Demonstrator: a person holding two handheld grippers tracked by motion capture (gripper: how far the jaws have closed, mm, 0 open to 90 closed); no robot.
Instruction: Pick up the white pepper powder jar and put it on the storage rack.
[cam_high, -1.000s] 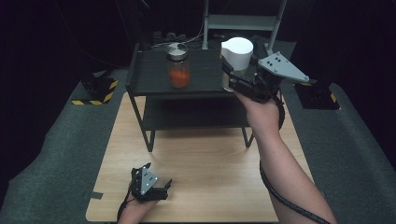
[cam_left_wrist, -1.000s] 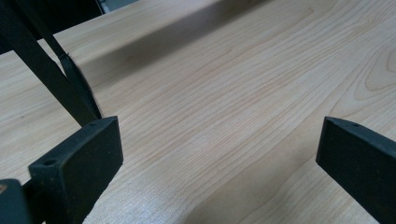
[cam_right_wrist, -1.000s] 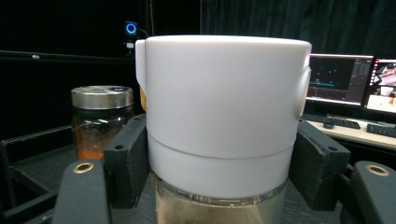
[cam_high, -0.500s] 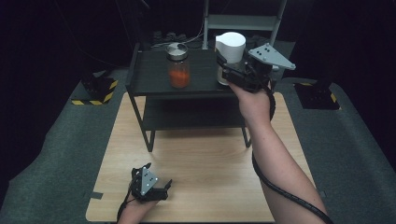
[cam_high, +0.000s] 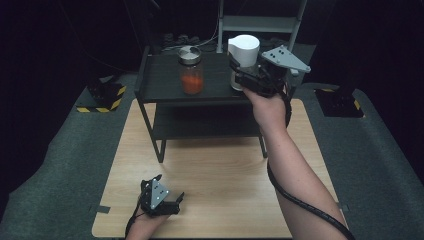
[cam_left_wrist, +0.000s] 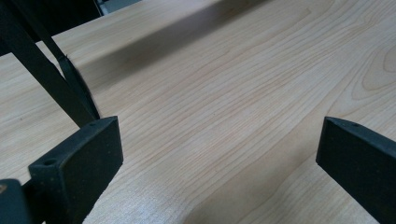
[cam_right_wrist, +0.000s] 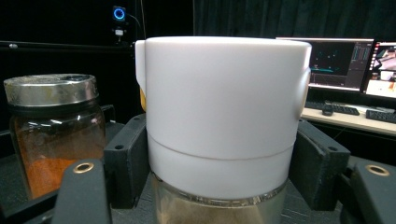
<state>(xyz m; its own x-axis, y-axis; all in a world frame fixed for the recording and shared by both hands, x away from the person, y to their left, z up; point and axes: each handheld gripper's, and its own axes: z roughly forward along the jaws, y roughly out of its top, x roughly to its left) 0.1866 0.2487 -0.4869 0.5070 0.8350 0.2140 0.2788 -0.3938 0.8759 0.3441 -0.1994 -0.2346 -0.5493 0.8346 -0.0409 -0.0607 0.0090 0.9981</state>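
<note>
A white-capped container (cam_high: 244, 50) with a clear glass base stands upright at the right end of the black shelf's top (cam_high: 160, 85). My right gripper (cam_high: 240, 75) is shut on it. In the right gripper view both pads (cam_right_wrist: 126, 154) press its sides (cam_right_wrist: 224, 116). A glass jar with orange powder and a metal lid (cam_high: 191, 70) stands just left of it on the same top, also seen as the jar (cam_right_wrist: 53, 130). My left gripper (cam_high: 170, 187) rests open on the wooden table (cam_high: 220, 175) near the front left, with bare wood between its jaws (cam_left_wrist: 219, 154).
The black two-level shelf stands across the far half of the table, its legs (cam_high: 160, 150) on the wood. Dark carpet (cam_high: 60, 150) surrounds the table. Monitors (cam_right_wrist: 345, 63) and a keyboard sit on a desk far behind.
My right gripper has carried the white-capped container leftward, closer to the orange jar, and turned it more upright. The left gripper has not moved.
</note>
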